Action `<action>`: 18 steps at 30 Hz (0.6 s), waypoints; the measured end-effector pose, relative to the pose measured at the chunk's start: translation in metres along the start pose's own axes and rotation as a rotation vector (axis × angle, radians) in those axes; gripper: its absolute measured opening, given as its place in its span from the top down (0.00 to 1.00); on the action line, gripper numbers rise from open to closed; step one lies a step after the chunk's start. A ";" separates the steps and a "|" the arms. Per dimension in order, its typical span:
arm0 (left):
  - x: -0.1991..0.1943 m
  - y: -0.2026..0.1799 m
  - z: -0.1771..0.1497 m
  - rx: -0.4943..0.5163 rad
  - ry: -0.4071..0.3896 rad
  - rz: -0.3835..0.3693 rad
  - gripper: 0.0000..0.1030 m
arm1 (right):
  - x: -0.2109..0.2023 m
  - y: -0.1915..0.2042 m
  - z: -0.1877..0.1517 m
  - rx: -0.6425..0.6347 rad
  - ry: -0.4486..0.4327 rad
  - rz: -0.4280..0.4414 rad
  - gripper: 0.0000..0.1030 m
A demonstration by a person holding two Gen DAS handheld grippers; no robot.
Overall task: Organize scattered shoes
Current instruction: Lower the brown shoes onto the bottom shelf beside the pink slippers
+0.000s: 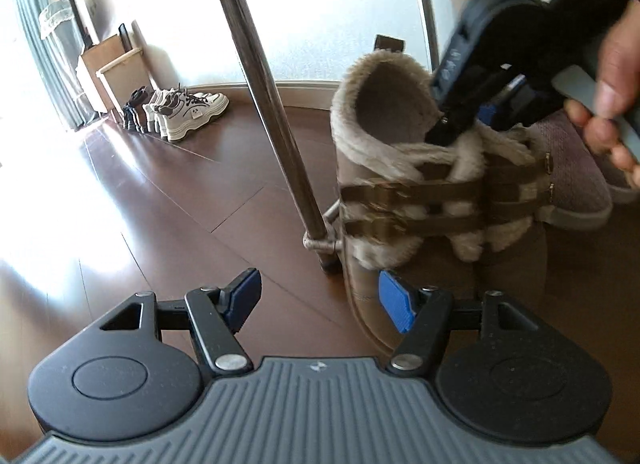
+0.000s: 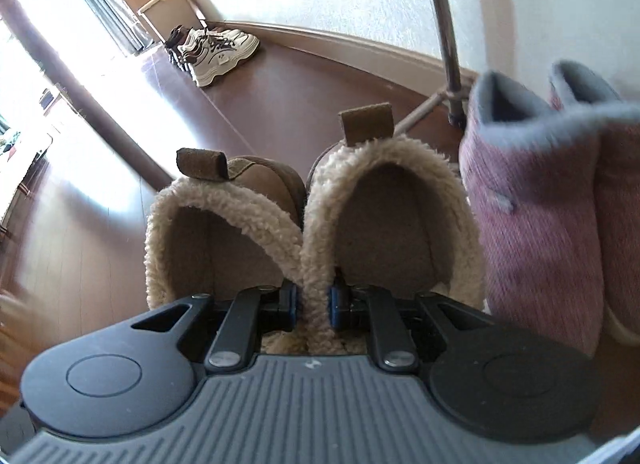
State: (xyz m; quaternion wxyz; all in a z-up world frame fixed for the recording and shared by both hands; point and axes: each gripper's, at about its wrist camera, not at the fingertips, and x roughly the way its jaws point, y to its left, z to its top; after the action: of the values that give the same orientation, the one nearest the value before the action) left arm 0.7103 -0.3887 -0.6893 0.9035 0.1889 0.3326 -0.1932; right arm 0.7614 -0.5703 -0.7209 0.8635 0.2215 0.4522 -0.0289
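Right wrist: right gripper [image 2: 313, 302] pinches fleece boots [image 2: 320, 232]; pink boots [image 2: 540, 232] crowd beside.

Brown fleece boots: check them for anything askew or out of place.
Nothing damaged. The right gripper pinches the fleece cuffs of both brown fleece boots together, so the pair hangs from its collars beside the pink boots. The left gripper is open and empty.

A lived-in home, by the look of its dark wooden floor [image 1: 168, 199]: sneakers [image 1: 192, 113] lined along a white wall beside a small cabinet [image 1: 116, 71], grey curtains [image 1: 44, 47] at a sunlit window, fleece-lined boots [image 2: 312, 215] and pink slipper boots [image 2: 552, 199] underfoot
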 end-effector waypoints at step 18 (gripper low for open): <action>-0.003 -0.008 -0.025 -0.053 0.111 -0.013 0.34 | 0.054 -0.015 0.047 -0.107 -0.123 0.037 0.50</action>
State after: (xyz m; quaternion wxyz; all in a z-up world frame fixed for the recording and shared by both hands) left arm 0.6910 -0.3832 -0.7064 0.8872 0.1732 0.3883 -0.1793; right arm 0.8252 -0.5951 -0.7460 0.9007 0.1810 0.3948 -0.0021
